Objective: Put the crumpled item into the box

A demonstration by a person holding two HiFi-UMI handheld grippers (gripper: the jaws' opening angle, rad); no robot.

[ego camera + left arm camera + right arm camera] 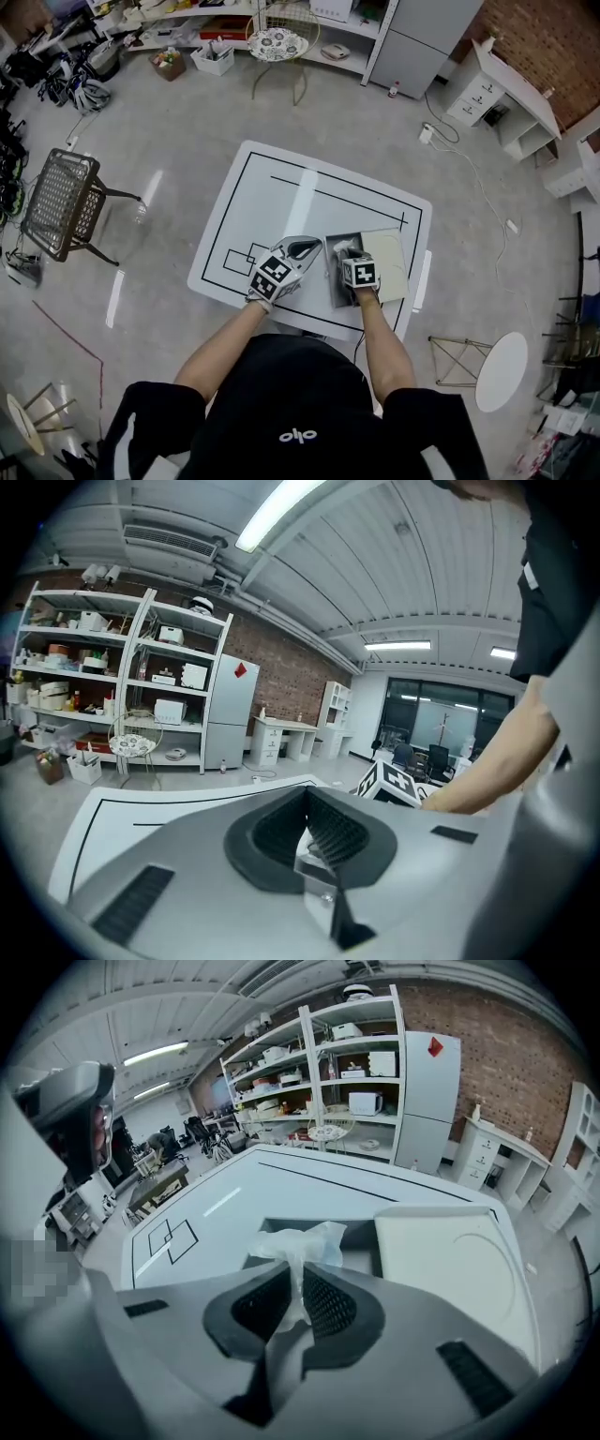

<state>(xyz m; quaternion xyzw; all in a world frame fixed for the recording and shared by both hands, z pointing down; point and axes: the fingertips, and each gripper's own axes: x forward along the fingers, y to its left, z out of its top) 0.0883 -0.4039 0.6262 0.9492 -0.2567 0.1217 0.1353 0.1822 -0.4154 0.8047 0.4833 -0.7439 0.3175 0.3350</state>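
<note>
The crumpled item [302,1241] is being pinched between the jaws of the right gripper [298,1277], with its bunched top sticking out past the tips. It is being held over the open box [364,1234]. The box is lying on the counter [253,1194], with its lid [450,1260] flat against its right side. The left gripper [311,819] is being held closed and empty, just left of the box.

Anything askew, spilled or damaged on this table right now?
Nothing stands out. The box sits open on the table with its lid laid beside it, and the right gripper pinches the crumpled item above it. No spill or damage shows.
</note>
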